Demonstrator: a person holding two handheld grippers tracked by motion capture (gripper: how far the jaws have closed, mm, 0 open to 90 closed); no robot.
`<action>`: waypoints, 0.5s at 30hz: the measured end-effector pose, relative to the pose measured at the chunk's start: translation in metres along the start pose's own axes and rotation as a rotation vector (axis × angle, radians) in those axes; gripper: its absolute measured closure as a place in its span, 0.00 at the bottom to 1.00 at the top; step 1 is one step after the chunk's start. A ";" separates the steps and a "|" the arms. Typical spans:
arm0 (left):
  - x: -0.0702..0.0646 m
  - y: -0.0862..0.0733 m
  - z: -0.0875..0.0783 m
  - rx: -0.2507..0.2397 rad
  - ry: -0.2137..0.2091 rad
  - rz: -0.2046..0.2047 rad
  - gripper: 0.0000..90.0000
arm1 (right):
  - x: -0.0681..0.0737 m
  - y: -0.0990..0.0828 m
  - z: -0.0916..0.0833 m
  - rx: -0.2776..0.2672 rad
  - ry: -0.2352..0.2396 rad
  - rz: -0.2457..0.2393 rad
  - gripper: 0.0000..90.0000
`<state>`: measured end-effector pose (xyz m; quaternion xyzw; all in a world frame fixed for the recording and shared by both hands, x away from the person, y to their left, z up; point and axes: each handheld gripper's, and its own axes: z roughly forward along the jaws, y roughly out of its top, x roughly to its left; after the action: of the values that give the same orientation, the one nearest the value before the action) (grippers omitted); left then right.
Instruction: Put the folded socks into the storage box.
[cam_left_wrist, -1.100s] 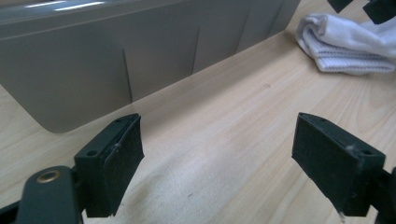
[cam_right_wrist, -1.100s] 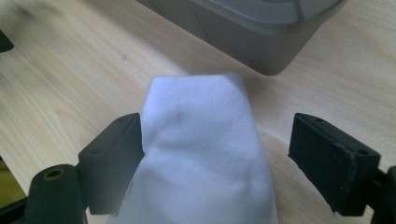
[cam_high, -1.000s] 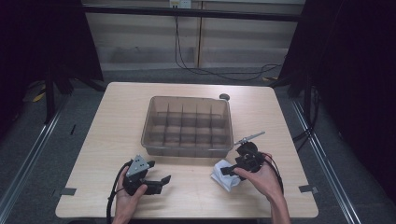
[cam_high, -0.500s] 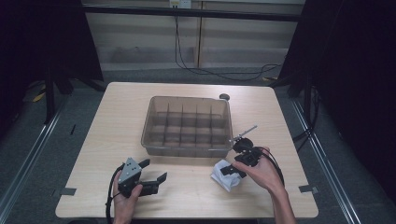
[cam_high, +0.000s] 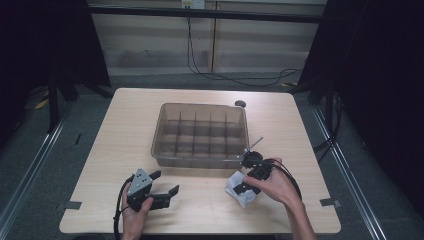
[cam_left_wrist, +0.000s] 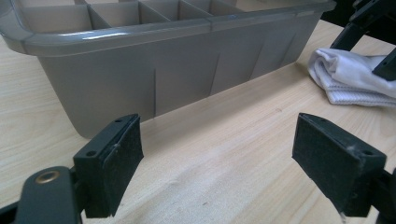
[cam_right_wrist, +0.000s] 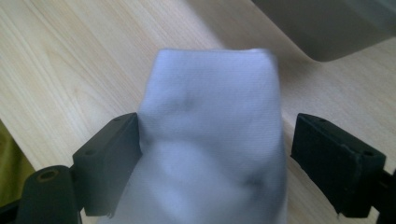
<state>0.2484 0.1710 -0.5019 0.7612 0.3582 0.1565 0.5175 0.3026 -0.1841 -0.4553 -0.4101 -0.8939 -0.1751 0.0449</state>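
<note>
A white folded cloth (cam_high: 235, 194) lies on the wooden table (cam_high: 125, 130), in front of the right end of a grey divided bin (cam_high: 200, 132). My right gripper (cam_high: 244, 186) points down over the cloth. In the right gripper view its jaws are open and straddle the cloth (cam_right_wrist: 210, 140): the left jaw touches it and the right jaw stands apart. My left gripper (cam_high: 165, 182) is held low near the table's front left, open, with nothing between its fingers. The left gripper view faces the bin wall (cam_left_wrist: 187, 65), with the cloth (cam_left_wrist: 350, 77) to the right.
The bin's compartments look empty. A small dark round object (cam_high: 240, 104) sits on the table behind the bin's right corner. Bare wood (cam_left_wrist: 224, 158) lies between the left gripper and the bin. Dark floor and cables surround the table.
My right gripper has tipped down and shifted slightly left onto the white cloth. My left gripper has drifted a little toward the front edge and stayed open.
</note>
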 end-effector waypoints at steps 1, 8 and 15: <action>0.000 0.000 0.000 0.002 0.000 0.001 0.18 | 0.002 0.000 0.001 0.009 -0.010 -0.007 0.17; 0.000 0.000 0.000 0.005 0.000 0.004 0.18 | 0.014 0.003 0.013 0.047 -0.044 -0.061 0.17; 0.000 0.000 0.000 0.009 -0.004 0.010 0.18 | 0.023 0.005 0.023 0.081 -0.141 -0.098 0.22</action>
<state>0.2488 0.1705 -0.5018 0.7655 0.3542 0.1561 0.5140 0.2921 -0.1563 -0.4705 -0.3750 -0.9203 -0.1114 -0.0101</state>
